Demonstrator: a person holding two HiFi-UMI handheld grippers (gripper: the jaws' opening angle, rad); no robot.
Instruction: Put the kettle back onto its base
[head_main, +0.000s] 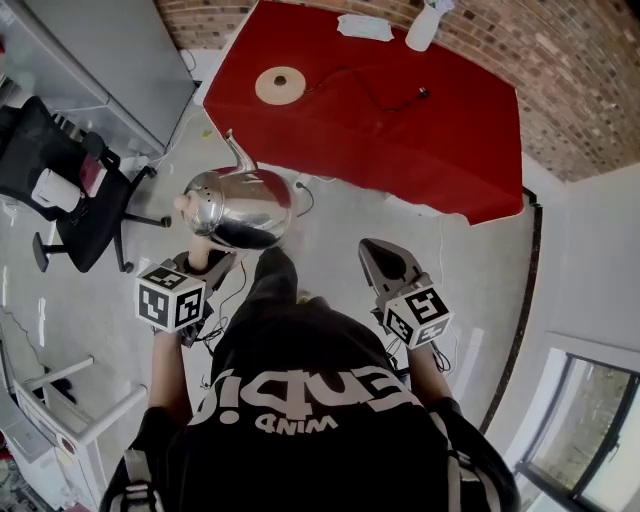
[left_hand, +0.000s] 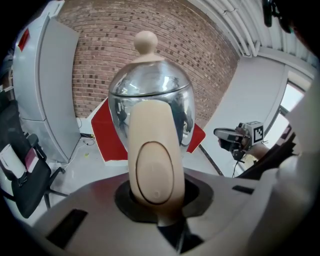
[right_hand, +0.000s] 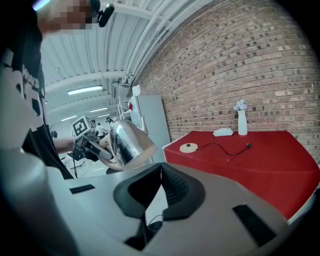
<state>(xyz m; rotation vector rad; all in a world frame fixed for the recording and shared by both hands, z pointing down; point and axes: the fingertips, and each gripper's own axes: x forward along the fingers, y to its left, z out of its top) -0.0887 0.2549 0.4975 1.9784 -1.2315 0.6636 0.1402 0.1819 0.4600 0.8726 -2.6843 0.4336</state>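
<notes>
A shiny steel kettle (head_main: 240, 205) with a beige knob hangs in the air over the floor, short of the red table (head_main: 400, 150). My left gripper (head_main: 205, 262) is shut on its beige handle (left_hand: 152, 165), which fills the left gripper view with the kettle (left_hand: 150, 100) behind it. The round beige base (head_main: 280, 84) lies on the table's left part, with a black cord running right from it. My right gripper (head_main: 385, 262) is held beside the kettle, its tips together on nothing. The right gripper view shows the kettle (right_hand: 130, 142), the base (right_hand: 189, 147) and my right gripper (right_hand: 161, 167).
A white vase (head_main: 425, 25) and a white cloth (head_main: 365, 27) sit at the table's far edge by the brick wall. A black office chair (head_main: 70, 190) stands on the left, below a grey cabinet (head_main: 100, 60). Cables lie on the floor near the table.
</notes>
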